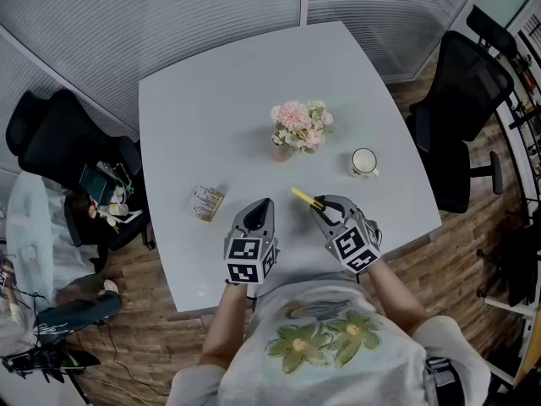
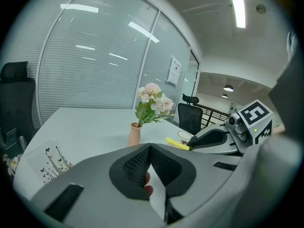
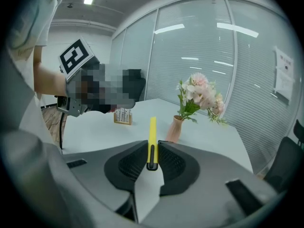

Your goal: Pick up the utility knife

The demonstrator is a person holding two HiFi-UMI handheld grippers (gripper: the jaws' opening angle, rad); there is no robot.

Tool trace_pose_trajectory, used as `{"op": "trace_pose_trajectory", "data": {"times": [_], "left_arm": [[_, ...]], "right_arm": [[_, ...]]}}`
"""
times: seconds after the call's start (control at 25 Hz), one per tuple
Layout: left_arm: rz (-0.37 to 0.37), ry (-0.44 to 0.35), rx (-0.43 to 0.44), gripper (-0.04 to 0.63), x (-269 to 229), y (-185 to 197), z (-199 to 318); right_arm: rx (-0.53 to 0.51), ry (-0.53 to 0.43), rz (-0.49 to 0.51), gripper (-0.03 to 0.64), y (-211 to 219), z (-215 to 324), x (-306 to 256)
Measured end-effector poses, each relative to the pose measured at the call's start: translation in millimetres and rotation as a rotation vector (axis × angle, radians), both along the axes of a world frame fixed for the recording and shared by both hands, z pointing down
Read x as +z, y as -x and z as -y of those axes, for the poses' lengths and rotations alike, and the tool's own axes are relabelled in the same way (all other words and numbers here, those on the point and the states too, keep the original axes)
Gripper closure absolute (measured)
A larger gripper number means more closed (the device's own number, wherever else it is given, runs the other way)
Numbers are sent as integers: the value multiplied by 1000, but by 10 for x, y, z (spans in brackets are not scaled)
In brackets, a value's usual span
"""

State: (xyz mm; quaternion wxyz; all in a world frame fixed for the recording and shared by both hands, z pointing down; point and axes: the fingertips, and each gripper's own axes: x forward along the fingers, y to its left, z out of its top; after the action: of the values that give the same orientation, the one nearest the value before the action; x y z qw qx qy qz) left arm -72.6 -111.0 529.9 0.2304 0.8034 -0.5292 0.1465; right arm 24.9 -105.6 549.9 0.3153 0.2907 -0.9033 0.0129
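Observation:
A slim yellow utility knife (image 3: 152,139) with a black slider sticks forward out of my right gripper (image 3: 152,148), whose jaws are shut on its rear end. From above, the utility knife (image 1: 306,199) hangs over the white table (image 1: 220,117), ahead of the right gripper (image 1: 322,210). In the left gripper view the utility knife (image 2: 177,144) pokes out of the right gripper's black jaws at the right. My left gripper (image 1: 264,206) hovers over the table's near part, its jaws closed together with nothing between them; its tip (image 2: 150,148) points toward the vase.
A small vase of pink flowers (image 1: 298,128) stands mid-table, a white mug (image 1: 364,162) to its right, a small card holder (image 1: 205,202) to the left. Black office chairs (image 1: 461,108) sit at both sides. Glass walls with blinds lie beyond.

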Motion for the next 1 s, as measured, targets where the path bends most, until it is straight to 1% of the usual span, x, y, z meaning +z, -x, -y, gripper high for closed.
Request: {"op": "trace_pose_trajectory", "data": {"times": [0.48,1.0], "left_arm": [[-7,-9,17,594,-22,-38,29],[-15,-24,17,594,-67,-69,27]], "right_arm": [[-8,-53,60,549,122,4,-353],[8,-80,137,551,175,12,-614]]}}
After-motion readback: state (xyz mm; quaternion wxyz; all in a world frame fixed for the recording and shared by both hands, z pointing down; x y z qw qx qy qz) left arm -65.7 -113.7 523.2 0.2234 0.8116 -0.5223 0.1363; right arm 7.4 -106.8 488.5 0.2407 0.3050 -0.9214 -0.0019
